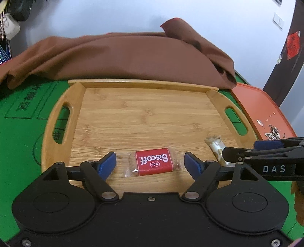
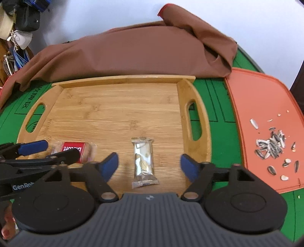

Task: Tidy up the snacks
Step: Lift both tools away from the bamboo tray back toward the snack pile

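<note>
Both snacks lay flat on the wooden tray (image 2: 121,78). The left gripper (image 1: 150,161) stood wide around the Biscoff cookie (image 1: 153,162), not touching. The right gripper (image 2: 149,164) stood wide around the silver snack bar (image 2: 143,161). Each should lift straight up, not bumping its snack.

Pale wall (image 1: 133,17) behind green-topped table (image 1: 17,136), brown cloth (image 1: 123,55) heaped at back

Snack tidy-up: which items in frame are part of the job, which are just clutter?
Job:
- Biscoff biscuit pack, on the tray, between the open left tool
- silver snack bar, on the tray, between the open right tool
- wooden tray

Lying about:
- brown cloth
- orange mat
- sunflower seeds on it
</note>
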Tool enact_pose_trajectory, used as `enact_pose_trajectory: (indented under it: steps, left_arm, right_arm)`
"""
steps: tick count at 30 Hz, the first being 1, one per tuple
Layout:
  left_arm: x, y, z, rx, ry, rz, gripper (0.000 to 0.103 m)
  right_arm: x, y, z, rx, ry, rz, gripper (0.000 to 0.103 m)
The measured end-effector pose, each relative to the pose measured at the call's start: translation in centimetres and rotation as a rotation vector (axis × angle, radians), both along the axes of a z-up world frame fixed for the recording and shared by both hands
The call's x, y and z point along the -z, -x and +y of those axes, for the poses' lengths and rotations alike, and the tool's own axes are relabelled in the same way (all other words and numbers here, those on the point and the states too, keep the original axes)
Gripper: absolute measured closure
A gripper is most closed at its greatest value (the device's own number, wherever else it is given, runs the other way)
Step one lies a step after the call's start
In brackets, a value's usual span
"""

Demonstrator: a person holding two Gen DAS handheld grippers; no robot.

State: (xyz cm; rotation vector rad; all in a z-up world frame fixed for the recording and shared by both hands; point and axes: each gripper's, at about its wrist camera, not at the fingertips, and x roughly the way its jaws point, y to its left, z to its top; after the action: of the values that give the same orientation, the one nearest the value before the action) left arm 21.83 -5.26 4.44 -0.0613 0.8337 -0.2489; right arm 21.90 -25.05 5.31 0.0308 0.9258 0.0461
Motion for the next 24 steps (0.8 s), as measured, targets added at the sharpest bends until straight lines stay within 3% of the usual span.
enact_pose_trajectory:
  steps: [7, 24]
  left_arm:
    - [-1.3, 2.8, 0.8, 0.01, -0.01, -0.052, 0.02]
    - [-2.4, 11.7, 3.6, 0.026, 0.016, -0.155, 0.006]
  right_arm:
    - [-0.6, 2.2, 0.1, -0.005, 0.04, -0.033, 0.0]
    - [-0.5, 9.0, 1.0, -0.077, 0.091, -0.085, 0.0]
